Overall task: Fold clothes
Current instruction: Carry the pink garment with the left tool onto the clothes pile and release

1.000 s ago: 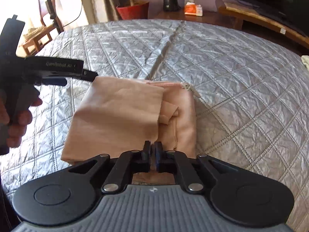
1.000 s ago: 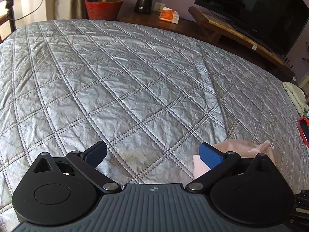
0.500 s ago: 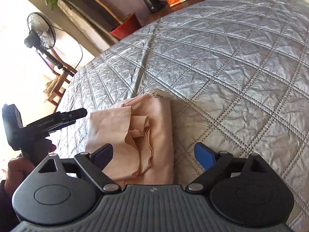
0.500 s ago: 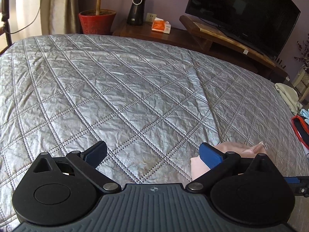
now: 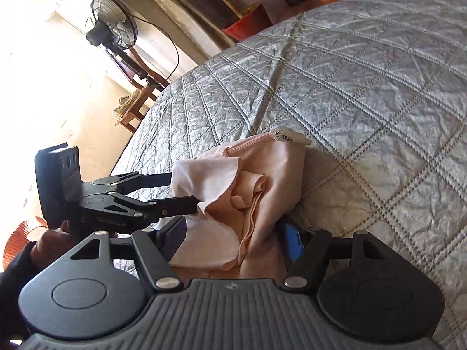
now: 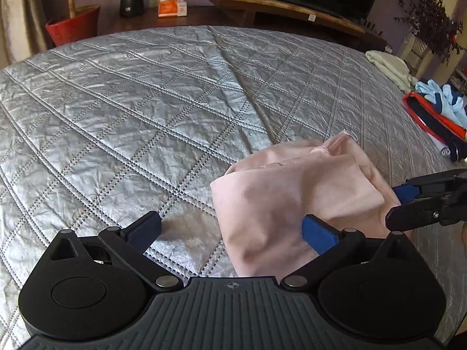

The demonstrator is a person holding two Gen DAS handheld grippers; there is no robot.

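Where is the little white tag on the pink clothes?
In the left wrist view the white tag sticks out from the far top corner of the folded pink garment, lying on the grey quilt, on the side away from the other hand-held gripper.

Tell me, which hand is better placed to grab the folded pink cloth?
Probably left: the folded pale-pink garment fills the gap of the open left gripper; the open right gripper sits half over the silver quilted bedspread.

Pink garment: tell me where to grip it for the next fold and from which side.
Probably grip the pink garment at its near edge, where the layers lie stacked between the fingers of the open left gripper. Come in from the near side, low along the quilt: the middle is bunched loose, and the far end carries the label.
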